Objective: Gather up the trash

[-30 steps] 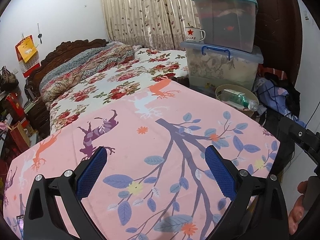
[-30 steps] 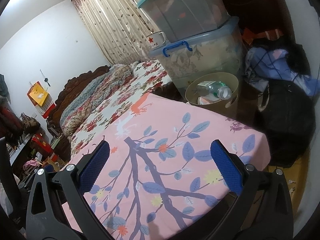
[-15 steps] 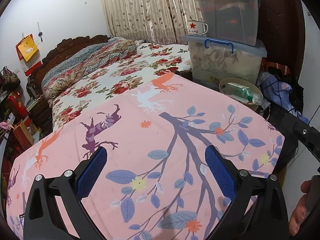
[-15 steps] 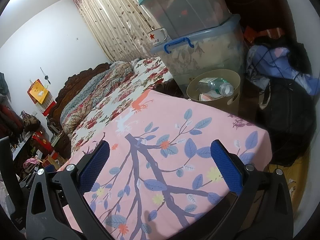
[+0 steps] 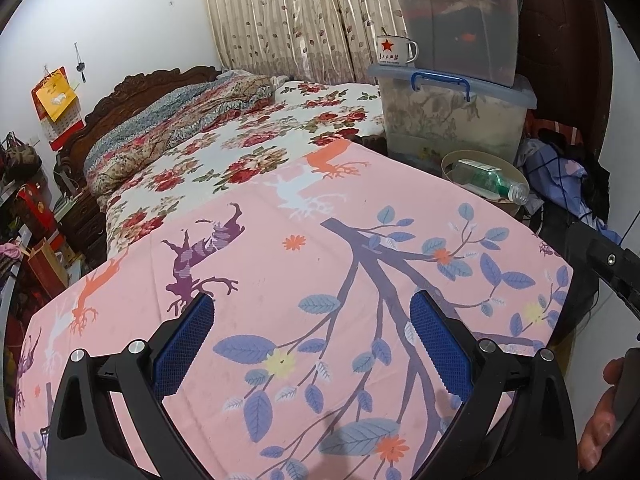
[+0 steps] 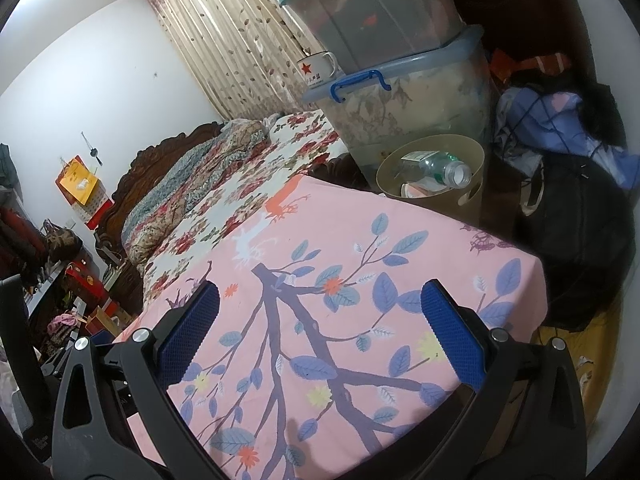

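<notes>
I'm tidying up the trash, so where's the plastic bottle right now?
The plastic bottle lies tilted in the round beige bin, upper right in both views, just past the far edge of the pink cloth and below the stacked storage boxes.

Cloth (image 5: 304, 264): pink, purple branch, blue leaves, orange/white/purple deer. Sheet (image 5: 248, 152): white, red roses. Bin (image 6: 472, 196): tan; bottle (image 6: 436, 168) clear, green label. Mug (image 5: 394, 51): white, red star. Pads (image 6: 452, 332): blue mesh on black. Curtain (image 5: 296, 16): beige, leaf print.
</notes>
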The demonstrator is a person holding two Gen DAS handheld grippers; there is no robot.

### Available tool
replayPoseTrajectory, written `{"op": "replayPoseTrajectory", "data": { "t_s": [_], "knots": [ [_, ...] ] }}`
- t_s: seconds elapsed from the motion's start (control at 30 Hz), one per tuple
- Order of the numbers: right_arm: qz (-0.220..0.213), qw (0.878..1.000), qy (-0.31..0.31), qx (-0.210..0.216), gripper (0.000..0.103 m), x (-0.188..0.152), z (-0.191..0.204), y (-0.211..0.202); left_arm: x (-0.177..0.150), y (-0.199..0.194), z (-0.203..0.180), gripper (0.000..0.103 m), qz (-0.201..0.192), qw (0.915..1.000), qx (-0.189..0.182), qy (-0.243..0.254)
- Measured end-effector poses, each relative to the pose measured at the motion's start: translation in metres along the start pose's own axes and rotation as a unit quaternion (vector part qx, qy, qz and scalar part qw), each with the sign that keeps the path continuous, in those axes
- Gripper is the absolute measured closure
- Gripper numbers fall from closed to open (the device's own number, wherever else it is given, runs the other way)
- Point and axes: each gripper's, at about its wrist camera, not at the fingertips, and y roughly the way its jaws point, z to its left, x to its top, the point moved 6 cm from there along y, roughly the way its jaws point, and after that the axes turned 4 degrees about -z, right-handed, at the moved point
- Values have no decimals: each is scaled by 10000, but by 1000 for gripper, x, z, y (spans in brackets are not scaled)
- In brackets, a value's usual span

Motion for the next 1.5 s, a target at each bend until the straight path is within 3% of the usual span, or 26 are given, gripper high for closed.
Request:
{"op": "replayPoseTrajectory", "data": {
  "t_s": [1.5],
  "knots": [
    [103,9999,2,12,3,-10,-2,10,-13,13,-3,8,261,9995,-119,95]
  ]
}}
